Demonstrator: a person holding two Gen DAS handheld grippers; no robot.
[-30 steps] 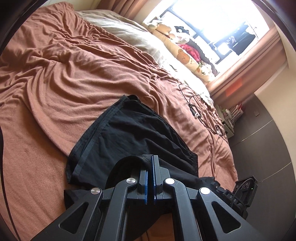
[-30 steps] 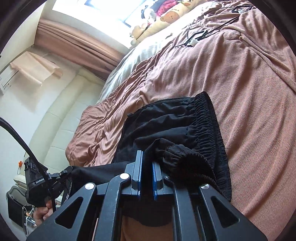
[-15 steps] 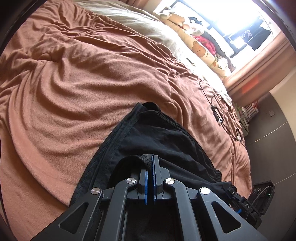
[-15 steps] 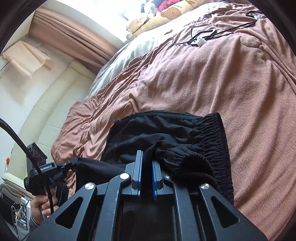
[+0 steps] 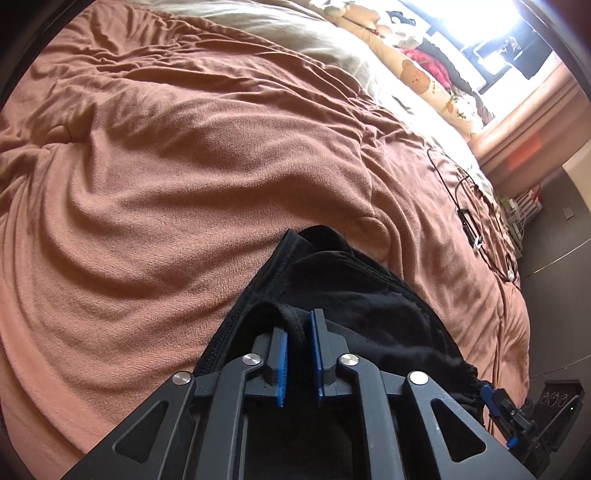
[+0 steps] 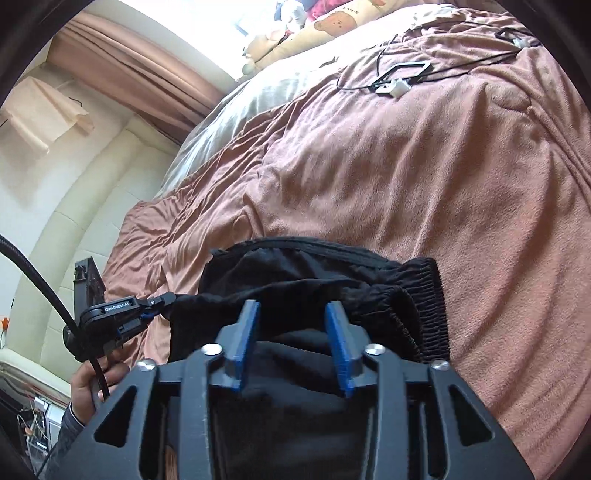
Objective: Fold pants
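The black pants (image 5: 354, 306) lay folded over on the brown blanket (image 5: 184, 166) of the bed, elastic waistband to my right. My left gripper (image 5: 299, 332) was opening its jaws, a dark hem fold between the blue pads, no longer pressed. My right gripper (image 6: 291, 321) was opening too, jaws spread wide above the cloth, gripping nothing.

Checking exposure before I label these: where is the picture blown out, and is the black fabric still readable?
Left wrist view: window blown white; pants keep seams but sink into shadow near the fingers. Right wrist view: window also clipped; waistband gathers readable.
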